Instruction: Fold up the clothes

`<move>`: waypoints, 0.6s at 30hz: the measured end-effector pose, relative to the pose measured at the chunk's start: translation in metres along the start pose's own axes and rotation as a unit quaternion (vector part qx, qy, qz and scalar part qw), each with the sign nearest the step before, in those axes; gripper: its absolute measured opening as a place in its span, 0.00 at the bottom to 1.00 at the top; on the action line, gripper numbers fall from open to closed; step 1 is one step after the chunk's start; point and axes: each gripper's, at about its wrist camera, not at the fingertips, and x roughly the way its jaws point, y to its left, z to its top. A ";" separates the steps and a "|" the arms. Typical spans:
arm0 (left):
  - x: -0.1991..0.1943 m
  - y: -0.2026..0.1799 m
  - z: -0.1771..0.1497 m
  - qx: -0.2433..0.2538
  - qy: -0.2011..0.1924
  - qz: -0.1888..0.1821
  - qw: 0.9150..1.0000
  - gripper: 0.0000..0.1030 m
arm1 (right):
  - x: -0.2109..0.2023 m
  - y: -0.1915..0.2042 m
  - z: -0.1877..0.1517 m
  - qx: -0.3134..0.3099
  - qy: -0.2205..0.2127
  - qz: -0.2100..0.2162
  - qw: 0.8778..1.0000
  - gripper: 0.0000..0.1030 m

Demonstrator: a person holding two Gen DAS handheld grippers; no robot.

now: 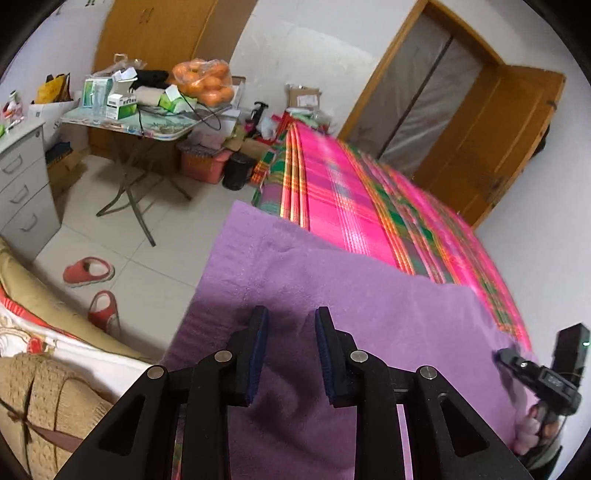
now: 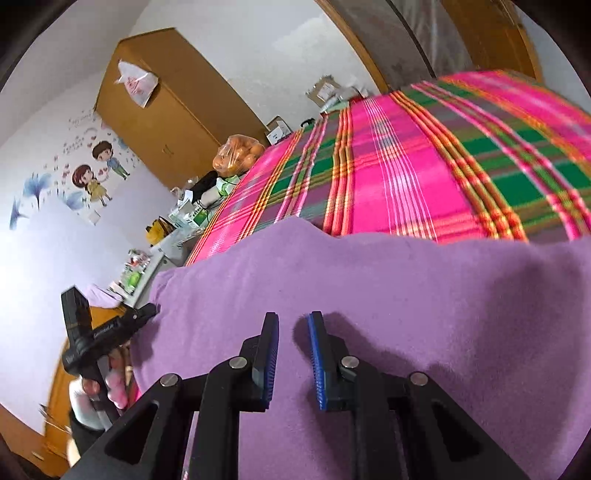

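Room: small bedroom, white-tiled floor [image 1: 155,236], wooden wardrobe [image 1: 155,33] on the far wall, wooden door [image 1: 491,140] standing open.
Surface: bed under a pink-green plaid sheet [image 1: 332,192], blurred in both views.
Task item: purple fleece cloth [image 1: 332,295], spread wide between the two grippers. Its far edge lies over the plaid sheet and its left corner hangs out past the bed, over the floor.
Cloth shape: far edge wavy in the right wrist view, one soft ridge running up between the left jaws.
Left gripper [image 1: 291,314]: clamped on the near edge of the fleece. Fabric bunches in the gap and the pads sit a bit apart on the thick pile.
Right gripper [image 2: 292,315]: also gripping the near edge, with a narrower gap and blue pads on the fabric.
Spacing: grippers well apart along the same edge, each showing at the side of the other's view.
Left hand [image 2: 110,387]: fingers wrapped round the left gripper's handle, seen from the right wrist view.
Beside bed: folding table [image 1: 155,127] piled with boxes and a bag of oranges [image 1: 205,83], crates and a dark bin under it.
Floor: pair of red slippers [image 1: 88,271] near the bed.
Left edge: grey drawer cabinet [image 1: 22,184], with a beige knit item [image 1: 37,406] below it.
Wall: cartoon couple stickers [image 2: 92,173] and blue flowers.
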 end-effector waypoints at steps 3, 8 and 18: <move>-0.010 -0.001 -0.010 -0.006 -0.019 0.007 1.000 0.26 | 0.002 0.002 -0.001 -0.004 0.007 0.011 1.000 0.18; -0.022 -0.014 -0.036 -0.010 -0.047 0.022 0.999 0.27 | 0.006 0.000 -0.001 -0.003 0.017 0.011 1.000 0.18; -0.054 0.009 -0.049 -0.011 -0.073 -0.011 0.997 0.27 | 0.010 0.001 -0.001 0.002 0.019 0.006 1.000 0.18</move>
